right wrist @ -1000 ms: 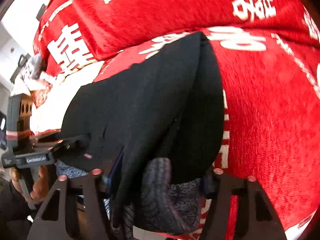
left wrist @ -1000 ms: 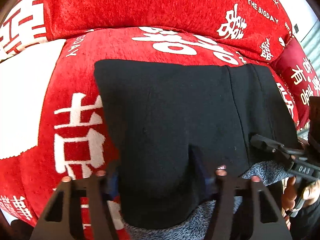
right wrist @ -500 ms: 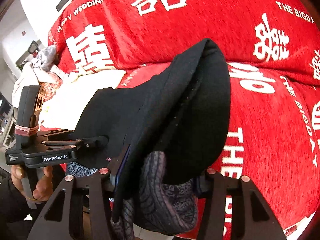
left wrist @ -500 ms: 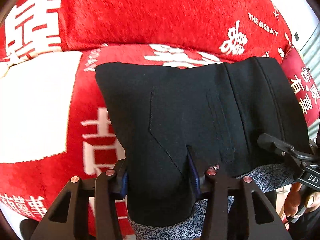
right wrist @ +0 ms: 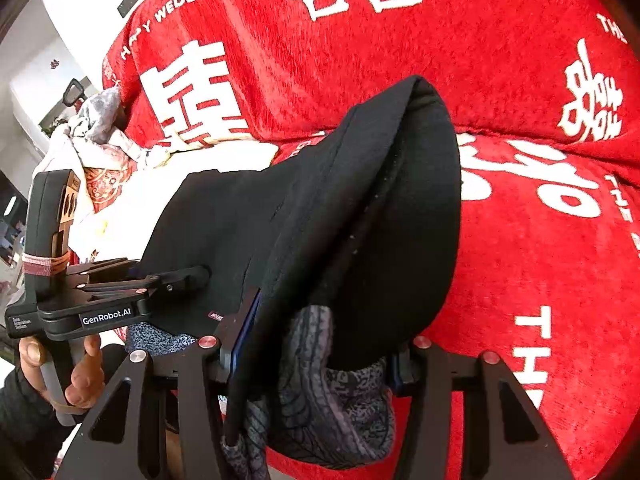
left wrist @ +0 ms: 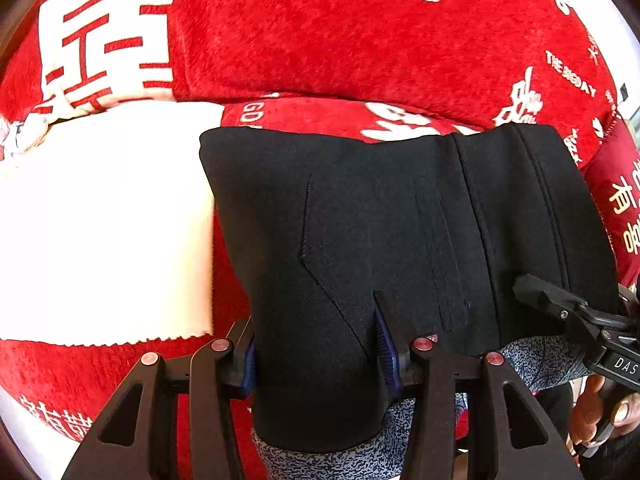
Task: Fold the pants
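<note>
The black pants point(left wrist: 392, 224) with a grey speckled lining point(left wrist: 536, 360) are folded into a thick bundle and held up off the red sofa. My left gripper point(left wrist: 320, 360) is shut on the bundle's near left edge; the cloth fills the gap between its fingers. My right gripper point(right wrist: 316, 360) is shut on the near right edge, where black cloth and grey lining point(right wrist: 320, 392) bunch between its fingers. The pants point(right wrist: 360, 220) hang in a fold in the right wrist view. Each gripper shows in the other's view: the right one point(left wrist: 568, 312), the left one point(right wrist: 172, 280).
A red sofa cover with white characters point(left wrist: 320, 40) fills the background in both views point(right wrist: 540, 240). A white cloth point(left wrist: 104, 224) lies on the seat to the left. Crumpled clothes point(right wrist: 96, 128) are heaped at the sofa's far left end.
Both grippers have lifted the bundle up off the seat and carried it left, toward the white cloth. Their grips on it are unchanged.
</note>
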A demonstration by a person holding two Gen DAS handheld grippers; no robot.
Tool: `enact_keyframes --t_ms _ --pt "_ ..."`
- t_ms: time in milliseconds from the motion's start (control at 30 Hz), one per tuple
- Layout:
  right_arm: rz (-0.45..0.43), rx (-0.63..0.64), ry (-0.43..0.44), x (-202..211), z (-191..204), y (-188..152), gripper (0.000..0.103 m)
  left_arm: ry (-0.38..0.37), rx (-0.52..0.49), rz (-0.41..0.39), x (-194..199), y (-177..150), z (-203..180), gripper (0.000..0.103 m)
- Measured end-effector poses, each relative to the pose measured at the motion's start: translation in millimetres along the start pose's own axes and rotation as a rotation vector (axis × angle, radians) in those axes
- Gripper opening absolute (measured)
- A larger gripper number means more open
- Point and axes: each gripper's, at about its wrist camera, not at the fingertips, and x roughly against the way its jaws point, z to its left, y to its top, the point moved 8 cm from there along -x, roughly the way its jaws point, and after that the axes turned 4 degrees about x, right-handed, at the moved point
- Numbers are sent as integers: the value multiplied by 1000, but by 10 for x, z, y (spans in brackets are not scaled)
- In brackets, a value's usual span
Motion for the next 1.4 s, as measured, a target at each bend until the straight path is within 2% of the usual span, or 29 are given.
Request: enact_keyframes --t_ms 167,500,733,967,1100,1167,1267,1333,1400 --pt "32 -18 -1 -201 -5 -24 56 5 14 24 -134 2 109 48" --pt "-1 -1 -18 -80 45 121 56 0 0 -14 32 161 43 48" --pt "-4 -6 -21 -108 15 244 56 8 1 -6 8 248 45 48" --pt "52 -41 -26 -364 -104 173 56 15 24 53 -309 211 120 48" --pt "66 -83 -25 -480 -245 129 57 -6 40 53 -364 221 167 50" --pt "71 -100 -18 -511 -308 109 59 -15 40 55 -394 222 185 54" --pt "92 -126 -32 -595 -427 34 69 -24 48 58 -424 179 239 69" --pt "109 -171 -24 -655 -525 -33 78 -23 77 63 -430 151 349 92" --pt "117 -226 -15 -669 -610 -67 86 -38 108 76 -416 129 439 94"
